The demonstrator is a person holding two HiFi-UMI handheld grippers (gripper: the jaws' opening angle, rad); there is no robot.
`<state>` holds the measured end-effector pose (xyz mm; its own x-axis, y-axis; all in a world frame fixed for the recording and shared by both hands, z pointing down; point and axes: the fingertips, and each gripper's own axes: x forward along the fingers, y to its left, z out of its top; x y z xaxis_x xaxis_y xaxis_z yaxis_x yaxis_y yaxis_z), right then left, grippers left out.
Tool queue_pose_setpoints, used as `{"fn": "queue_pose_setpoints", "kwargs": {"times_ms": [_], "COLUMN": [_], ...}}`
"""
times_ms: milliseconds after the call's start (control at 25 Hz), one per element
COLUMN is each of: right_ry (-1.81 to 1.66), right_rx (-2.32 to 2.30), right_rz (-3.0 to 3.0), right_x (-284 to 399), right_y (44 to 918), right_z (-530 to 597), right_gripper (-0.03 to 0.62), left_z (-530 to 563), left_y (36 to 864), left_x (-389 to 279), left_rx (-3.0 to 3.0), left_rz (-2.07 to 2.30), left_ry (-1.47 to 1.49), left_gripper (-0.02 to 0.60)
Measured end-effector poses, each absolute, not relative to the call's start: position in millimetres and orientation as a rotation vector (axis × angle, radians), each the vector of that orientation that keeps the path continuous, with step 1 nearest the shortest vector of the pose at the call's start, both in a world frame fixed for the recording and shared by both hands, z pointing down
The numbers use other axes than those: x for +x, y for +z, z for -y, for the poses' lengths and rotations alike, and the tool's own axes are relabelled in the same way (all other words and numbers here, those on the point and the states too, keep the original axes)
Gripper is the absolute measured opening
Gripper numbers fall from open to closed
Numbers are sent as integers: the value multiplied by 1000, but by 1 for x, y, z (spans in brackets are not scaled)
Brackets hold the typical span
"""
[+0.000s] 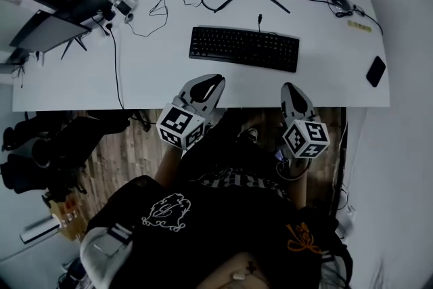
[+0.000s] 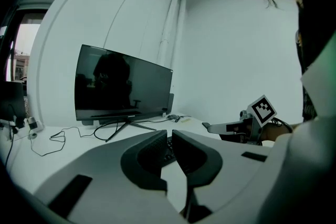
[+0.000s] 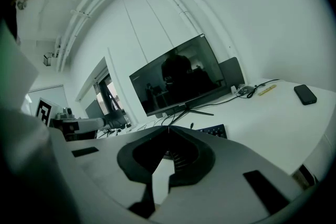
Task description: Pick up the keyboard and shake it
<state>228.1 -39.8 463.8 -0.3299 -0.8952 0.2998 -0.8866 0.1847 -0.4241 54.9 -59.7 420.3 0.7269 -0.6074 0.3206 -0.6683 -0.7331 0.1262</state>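
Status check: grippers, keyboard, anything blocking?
Left gripper and right gripper shut, empty, at near edge of desk. Keyboard lying flat, untouched. Nothing in between.
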Motion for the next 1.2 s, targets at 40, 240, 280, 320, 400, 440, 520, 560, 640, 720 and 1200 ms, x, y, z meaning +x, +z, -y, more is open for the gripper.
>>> {"fn": "queue_pose_setpoints", "kwargs": {"times_ms": [40,240,280,320,400,440,520,560,640,720,1200], "right_ry": [-851,-871,-875,-881,-895,-907,-950,-981,-1053,-1129,-1396], "right_rx": [-1819,-1867,-1882,-1895,-1921,-1930,-1936,-1935,-1937,-1941,-1923], "right_rz": [-2394,-2378,-2378,-2377,-2379,-2384,-2398,-2401,-2386,-2348,-2431], "right_x": [231,243,245,248,255,259,268,273,285,297,315], "right_y": [466,476,479,483,492,498,512,520,536,553,628], "right_z": [47,91,100,108,125,133,147,154,169,181,226], "right_gripper": [15,22,30,42,63,72,100,116,139,153,337], "left_z": [68,111,119,127,143,151,163,168,177,185,229], "left_y": [422,431,435,438,449,455,469,478,496,517,644], "left_x": [53,45,42,39,31,27,18,13,3,-8,-71], "left_rx": [2696,2699,2693,2684,2664,2655,2637,2626,2598,2564,2381], "left_rz": [1017,1003,1000,1001,1006,1006,1003,1001,996,989,856], "left_ry": [380,393,399,404,422,435,472,497,557,615,949], "left_gripper": [31,32,32,32,34,36,51,67,123,174,357]}}
